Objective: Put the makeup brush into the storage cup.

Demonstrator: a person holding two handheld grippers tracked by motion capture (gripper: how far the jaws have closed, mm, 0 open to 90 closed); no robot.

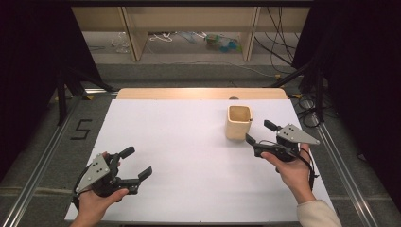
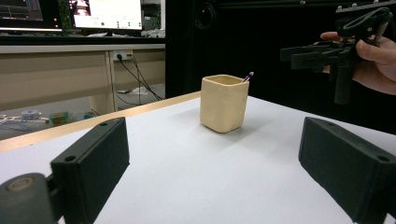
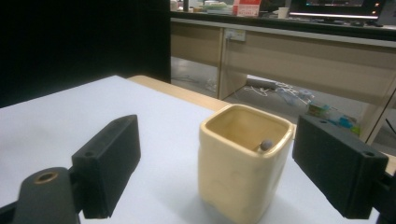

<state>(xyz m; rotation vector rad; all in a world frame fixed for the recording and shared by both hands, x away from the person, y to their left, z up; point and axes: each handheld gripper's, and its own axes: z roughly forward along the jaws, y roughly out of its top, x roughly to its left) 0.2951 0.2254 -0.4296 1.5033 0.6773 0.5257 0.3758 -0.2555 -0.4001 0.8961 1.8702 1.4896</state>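
The right gripper (image 1: pixel 259 133) is seen right of centre in the high view, held in a hand (image 1: pixel 294 170) with a pale sleeve (image 1: pixel 318 213) at the lower right edge. Its two blocky, matt black jaws are spread wide and nothing is held between them; a grey three-cornered metal plate is carried on top. In the right gripper view the jaws stand apart on either side of the cup (image 3: pixel 243 156), which is close in front of them and untouched. The cup (image 1: pixel 239 122) is a squarish, cream-coloured vessel with rounded corners and a smooth, slightly glossy wall, standing upright on the table (image 1: pixel 179 142) just left of the gripper in the high view. A thin stick with a small rounded tip (image 3: pixel 266 144) is leaned inside it against one corner of the rim.

The left gripper (image 1: pixel 140 163) is found at the lower left of the high view, gripped in the other hand (image 1: pixel 94 203), its flat rectangular jaws likewise wide apart and empty, well apart from the cup. The table is covered by a plain white, matt sheet, with a light wooden edge (image 1: pixel 198 93) showing along the far side.
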